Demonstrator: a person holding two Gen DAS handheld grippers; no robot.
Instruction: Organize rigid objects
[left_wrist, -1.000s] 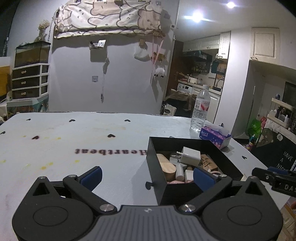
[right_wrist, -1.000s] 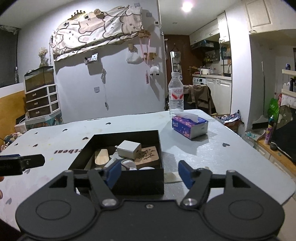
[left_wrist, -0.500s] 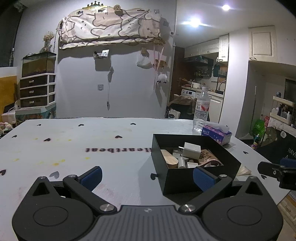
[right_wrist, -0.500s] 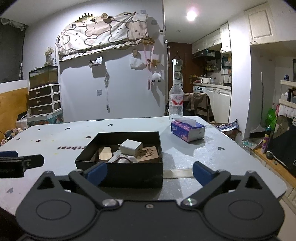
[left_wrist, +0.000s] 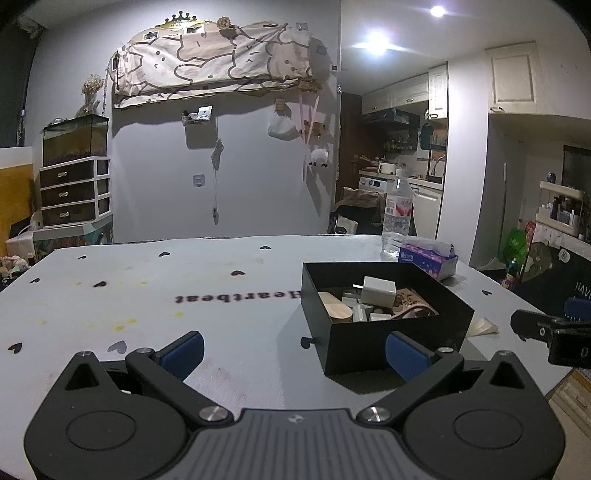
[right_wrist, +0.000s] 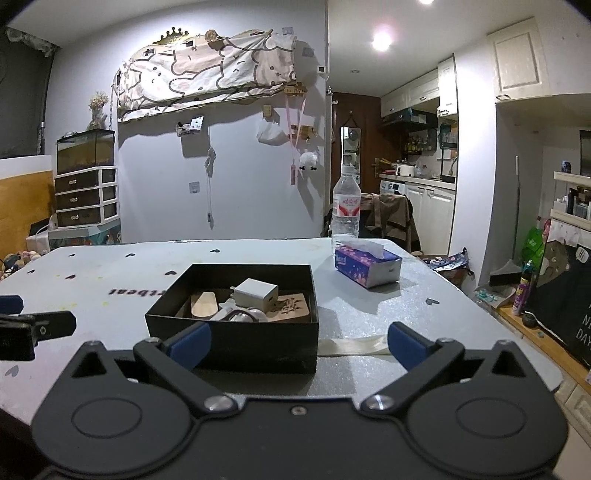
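Right wrist: one black box (right_wrist: 236, 334), one bottle (right_wrist: 346, 207).

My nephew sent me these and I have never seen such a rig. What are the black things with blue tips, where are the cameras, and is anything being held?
No robot here: a person holds a pair of tongs in each hand, with a camera on each looking forward along its fingers. The left tongs and right tongs are both open and hold nothing. On the table stands a black box holding a white charger and wooden pieces. Behind it are a tissue box and a water bottle.
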